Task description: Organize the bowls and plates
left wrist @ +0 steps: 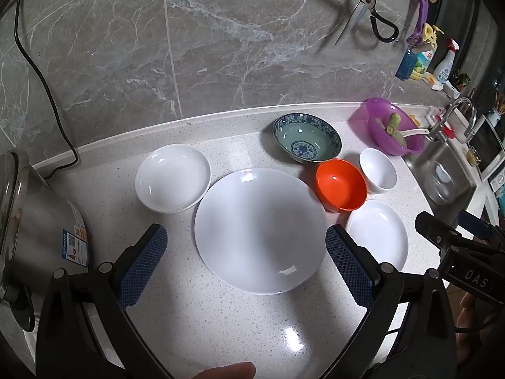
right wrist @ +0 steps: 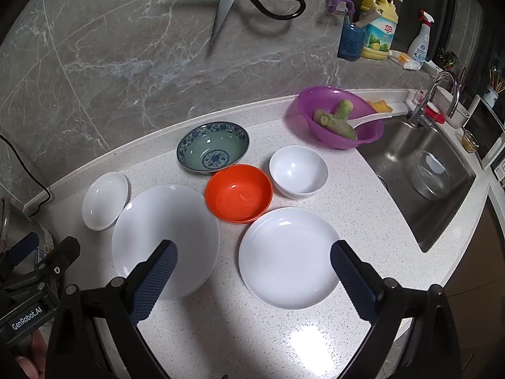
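Observation:
On the speckled counter lie a large white plate (left wrist: 260, 230) (right wrist: 165, 240), a small white plate (left wrist: 173, 178) (right wrist: 105, 205) to its left, a medium white plate (left wrist: 377, 233) (right wrist: 288, 257) to its right, an orange bowl (left wrist: 341, 184) (right wrist: 238, 192), a white bowl (left wrist: 377, 170) (right wrist: 298, 170) and a blue-patterned bowl (left wrist: 306, 137) (right wrist: 213, 147). My left gripper (left wrist: 246, 237) is open, above the large plate's near side. My right gripper (right wrist: 254, 252) is open, over the near side of the medium plate. Both are empty.
A purple bowl (right wrist: 339, 121) with vegetable pieces and a white spoon stands by the sink (right wrist: 423, 173) at right. A steel cooker (left wrist: 34, 230) stands at left, its cord against the wall. Scissors (right wrist: 233, 3) hang on the wall. Bottles stand behind the sink.

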`<state>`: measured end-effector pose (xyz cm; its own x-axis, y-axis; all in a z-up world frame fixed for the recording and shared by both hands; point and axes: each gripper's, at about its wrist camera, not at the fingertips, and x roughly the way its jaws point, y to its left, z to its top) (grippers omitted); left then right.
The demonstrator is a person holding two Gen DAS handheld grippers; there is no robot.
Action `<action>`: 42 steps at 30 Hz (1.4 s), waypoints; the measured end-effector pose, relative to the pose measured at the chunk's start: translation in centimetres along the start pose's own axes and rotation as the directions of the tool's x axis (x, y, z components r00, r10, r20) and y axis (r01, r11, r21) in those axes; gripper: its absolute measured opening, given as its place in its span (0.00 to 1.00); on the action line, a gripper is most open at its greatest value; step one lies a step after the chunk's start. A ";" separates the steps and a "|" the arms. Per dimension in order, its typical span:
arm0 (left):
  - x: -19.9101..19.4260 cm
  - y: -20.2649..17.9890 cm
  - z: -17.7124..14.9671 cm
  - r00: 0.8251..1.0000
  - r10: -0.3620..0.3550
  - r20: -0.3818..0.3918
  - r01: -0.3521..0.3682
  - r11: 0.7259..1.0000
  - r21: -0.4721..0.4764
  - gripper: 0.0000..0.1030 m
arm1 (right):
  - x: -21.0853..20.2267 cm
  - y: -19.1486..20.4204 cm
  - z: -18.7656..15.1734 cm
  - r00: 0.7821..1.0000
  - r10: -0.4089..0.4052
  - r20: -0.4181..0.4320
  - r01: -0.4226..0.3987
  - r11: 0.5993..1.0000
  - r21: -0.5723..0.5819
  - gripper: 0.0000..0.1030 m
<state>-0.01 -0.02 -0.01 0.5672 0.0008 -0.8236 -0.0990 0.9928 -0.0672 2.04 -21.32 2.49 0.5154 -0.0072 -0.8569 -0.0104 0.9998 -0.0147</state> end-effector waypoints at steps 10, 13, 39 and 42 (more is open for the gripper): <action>0.0 0.0 0.0 1.000 -0.005 -0.009 0.005 1.000 -0.004 0.98 | 0.0 0.4 0.1 1.000 0.000 -0.001 0.000 1.000 -0.001 0.97; 0.0 0.0 0.0 1.000 -0.005 -0.009 0.005 1.000 -0.002 0.98 | 0.1 0.4 0.2 1.000 0.000 -0.002 0.000 1.000 0.000 0.97; 2.4 0.9 -1.5 0.999 0.020 -0.040 -0.019 1.000 0.011 0.98 | 1.2 0.0 0.1 0.989 0.150 0.010 -0.150 0.989 -0.001 0.97; 5.0 2.6 -3.8 0.995 0.034 -0.096 -0.036 0.999 -0.020 0.97 | 2.7 -0.7 0.0 0.932 0.361 0.039 -0.362 0.932 -0.002 0.97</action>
<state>-0.52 2.16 -6.39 0.4820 0.0234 -0.8759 -0.1358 0.9896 -0.0482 3.42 -22.07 0.13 0.5098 0.3553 -0.7835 -0.1974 0.9348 0.2954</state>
